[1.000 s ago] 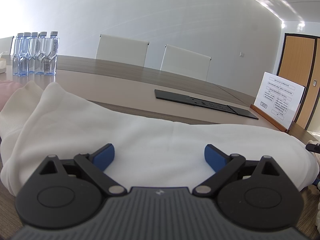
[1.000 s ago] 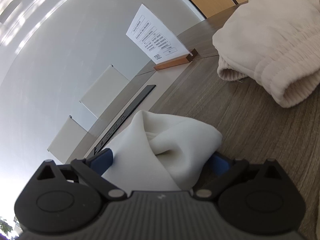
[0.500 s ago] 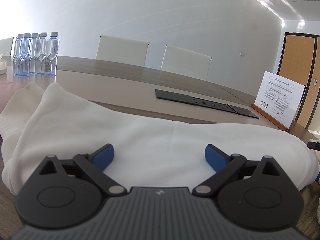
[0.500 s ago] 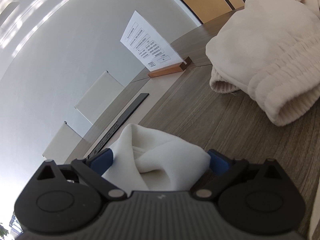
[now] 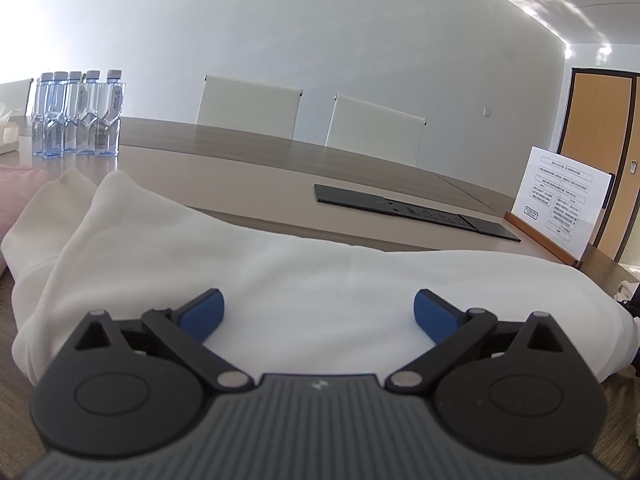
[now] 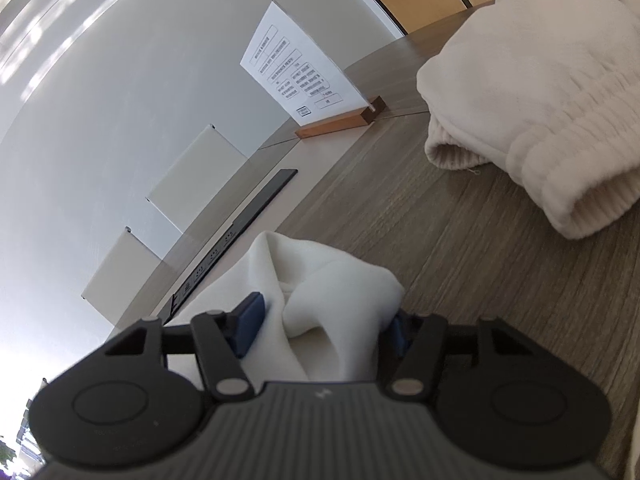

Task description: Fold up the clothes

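**A:** ok going left to right, what's in the left wrist view?

**B:** Far left on the long wood-grain tabletop there's a cluster of clear plastic water bottles with white caps, and a bit of pink fabric at the frame edge below them. Then the main thing: a white soft sweatshirt lying stretched across the tabletop right in front of the left gripper. Its jaws are spread wide, blue pads hovering over the cloth, nothing pinched. Behind it are two white chair backs, a flat black power-socket panel set into the tabletop, and a white printed sheet in a wooden stand on the right, with an orange wooden door past that.

**A:** and the right one?

**B:** That view is tilted hard. The right gripper has a bunched end of the same white sweatshirt sitting between its jaws. They're partway in and closing on the fold; the left blue pad is right against the fabric, and the right one is mostly hidden behind the cloth, so I can't say it's gripped tight. The printed sheet stand shows up further back here, and off to the right there's a cream fleecy garment with ribbed cuffs heaped on the tabletop, well apart from the white one.
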Tool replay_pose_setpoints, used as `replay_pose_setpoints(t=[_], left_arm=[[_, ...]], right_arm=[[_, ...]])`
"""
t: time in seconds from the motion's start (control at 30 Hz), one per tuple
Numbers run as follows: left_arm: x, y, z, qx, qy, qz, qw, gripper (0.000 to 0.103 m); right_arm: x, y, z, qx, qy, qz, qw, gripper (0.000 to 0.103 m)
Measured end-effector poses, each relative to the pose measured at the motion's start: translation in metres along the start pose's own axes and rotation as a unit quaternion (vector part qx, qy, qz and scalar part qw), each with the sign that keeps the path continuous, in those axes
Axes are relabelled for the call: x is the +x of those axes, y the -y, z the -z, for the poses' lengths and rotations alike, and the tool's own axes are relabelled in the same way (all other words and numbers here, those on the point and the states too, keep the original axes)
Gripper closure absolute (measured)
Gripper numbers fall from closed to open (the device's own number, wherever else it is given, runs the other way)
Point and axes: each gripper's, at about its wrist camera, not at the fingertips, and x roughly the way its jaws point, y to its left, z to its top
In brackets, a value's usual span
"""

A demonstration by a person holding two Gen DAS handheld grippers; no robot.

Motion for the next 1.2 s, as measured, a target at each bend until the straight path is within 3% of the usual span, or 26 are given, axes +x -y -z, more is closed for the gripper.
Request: replay_pose_setpoints(t=[0.07,0.13,0.2,0.3,0.37,0.47,0.53,0.67,0.9,1.0,1.07,1.2], left_arm=[[-0.001,-0.001,0.000,-0.001,0.002,0.000,1.0000,0.001],[-0.002,-0.001,0.001,-0.003,0.006,-0.001,1.0000,0.001],[-0.004,-0.001,0.000,-0.005,0.010,-0.004,0.9999,0.001],[-0.004,-0.001,0.000,-0.003,0.011,-0.007,0.9999,0.001],[-0.004,0.000,0.000,-0.002,0.012,-0.009,0.9999,0.001],[-0.004,0.000,0.000,0.001,0.011,-0.011,0.9999,0.001],[-0.004,0.000,0.000,0.003,0.011,-0.013,0.9998,0.001],[-0.004,0.001,0.001,0.008,0.011,-0.020,0.9997,0.001],[-0.005,0.002,0.002,0.010,0.011,-0.023,0.9996,0.001],[-0.007,0.003,0.001,0.012,0.010,-0.026,0.9995,0.001],[-0.008,0.004,0.000,0.011,0.007,-0.029,0.9995,0.001],[-0.018,0.006,-0.004,0.006,0.018,-0.045,0.9988,0.001]], right_arm=[[0.001,0.001,-0.001,0.002,-0.003,-0.012,1.000,0.063],[0.001,0.000,-0.001,-0.004,-0.001,-0.016,1.000,0.073],[0.000,0.000,-0.002,-0.004,-0.003,-0.020,1.000,0.074],[-0.002,0.011,-0.004,0.052,-0.025,-0.039,0.998,0.054],[-0.010,0.018,-0.002,0.083,-0.027,-0.051,0.995,0.034],[-0.035,0.014,0.011,0.101,-0.020,-0.027,0.994,0.025],[-0.050,0.006,0.022,0.089,-0.023,-0.031,0.995,0.023],[-0.045,-0.005,0.026,0.086,-0.054,-0.051,0.994,0.010],[-0.012,-0.034,0.026,0.065,-0.058,-0.016,0.996,0.007],[-0.001,-0.047,0.030,0.046,-0.048,-0.001,0.998,0.027],[-0.001,-0.052,0.031,0.025,-0.035,-0.010,0.999,0.047],[-0.007,-0.059,0.023,-0.003,-0.026,-0.014,1.000,0.058]])
